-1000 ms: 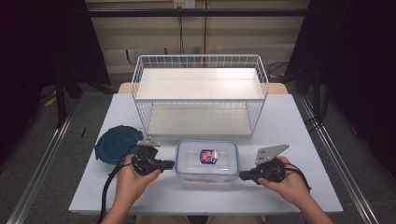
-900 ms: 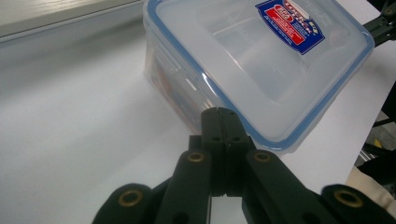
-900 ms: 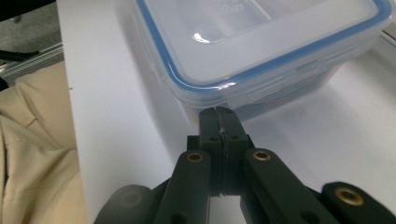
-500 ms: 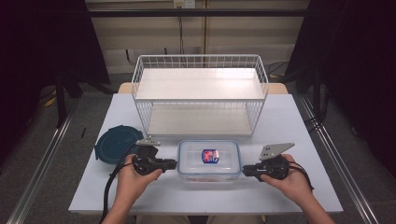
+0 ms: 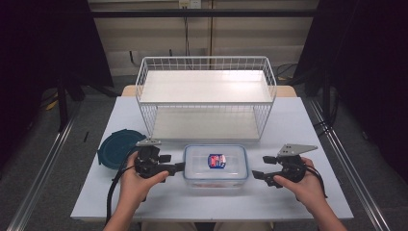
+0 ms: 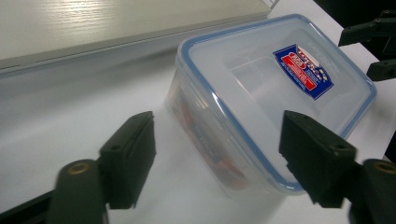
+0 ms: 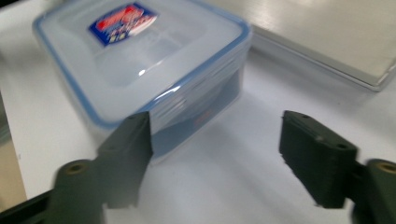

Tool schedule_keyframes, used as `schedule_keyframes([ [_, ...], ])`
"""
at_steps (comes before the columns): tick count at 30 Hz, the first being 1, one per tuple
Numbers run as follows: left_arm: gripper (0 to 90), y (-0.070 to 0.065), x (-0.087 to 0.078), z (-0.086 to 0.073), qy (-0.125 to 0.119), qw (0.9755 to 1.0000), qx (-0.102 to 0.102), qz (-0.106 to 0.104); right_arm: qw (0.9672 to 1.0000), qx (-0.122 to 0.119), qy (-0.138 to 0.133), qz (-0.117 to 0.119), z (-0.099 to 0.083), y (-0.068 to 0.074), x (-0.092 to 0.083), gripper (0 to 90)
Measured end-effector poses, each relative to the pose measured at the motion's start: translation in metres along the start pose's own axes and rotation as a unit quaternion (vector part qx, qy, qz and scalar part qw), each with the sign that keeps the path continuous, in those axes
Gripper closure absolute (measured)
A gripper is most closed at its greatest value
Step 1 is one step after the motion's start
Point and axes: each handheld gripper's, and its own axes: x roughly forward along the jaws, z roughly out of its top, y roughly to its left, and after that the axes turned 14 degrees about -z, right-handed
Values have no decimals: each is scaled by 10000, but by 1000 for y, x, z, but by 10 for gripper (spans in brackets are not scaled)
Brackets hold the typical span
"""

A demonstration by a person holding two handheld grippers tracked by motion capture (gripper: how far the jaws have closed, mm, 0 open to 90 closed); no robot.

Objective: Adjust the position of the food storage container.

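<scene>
The clear plastic box (image 5: 216, 164) sits on the white table (image 5: 308, 130) just in front of the white wire rack (image 5: 206, 96), between the 2 grippers, with its blue-rimmed lid pressed on and a red-and-blue label on top. The left gripper (image 5: 179, 166) is at the box's left end and the right gripper (image 5: 255, 175) stands off its right end with a gap of bare table between. Both sets of jaws have just been opening and now stand wide; in the left gripper view the box's corner (image 6: 261, 107) lies partly between the jaws but the pads do not press on it, and in the right gripper view the box (image 7: 149, 65) is ahead of the jaws, with one jaw close by its corner and nothing gripped. Judging by this, the lid-closing or setting-down part looks done and the hands are letting go; what is left is probably lifting the box onto 1 of the rack's 2 shelves, both of which are bare. Inside the box something reddish shows faintly through the wall, too blurred to name. A dark teal round lid (image 5: 115, 148) or dish lies flat on the table beside the left hand, touching nothing else.
</scene>
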Motion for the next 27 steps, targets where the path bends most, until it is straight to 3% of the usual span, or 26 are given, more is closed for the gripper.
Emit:
schedule_keyframes([
  [2,227,0,1,0,-27,10000,-45,-24,9999,140,-48,-1,0,-1,0,203],
  [3,215,0,3,-1,-5,10000,-22,-34,9989,436,-121,114,-1,-4,1,157],
  [6,181,2,6,-2,-153,9996,-182,-167,9961,790,-210,335,-2,-4,5,114],
  [8,181,5,7,-3,-227,9987,-321,-314,9953,865,-199,395,-3,-4,7,102],
  [15,175,8,10,-4,-506,9969,-464,-376,9890,1345,-220,571,-8,-1,14,69],
  [17,175,9,11,-4,-583,9962,-516,-402,9862,1515,-241,626,-10,-1,16,66],
  [21,175,10,12,-5,-578,9961,-515,-411,9756,2044,-367,710,-10,1,20,64],
  [22,176,11,12,-7,-789,9934,-662,-502,9725,2169,-408,749,-10,1,20,64],
  [23,178,13,11,-7,-811,9926,-710,-561,9702,2257,-426,776,-10,2,20,64],
  [25,183,15,10,-9,-884,9908,-813,-621,9686,2323,-445,760,-10,4,22,64],
  [27,184,14,10,-11,-830,9916,-804,-576,9662,2414,-474,769,-12,6,22,64],
])
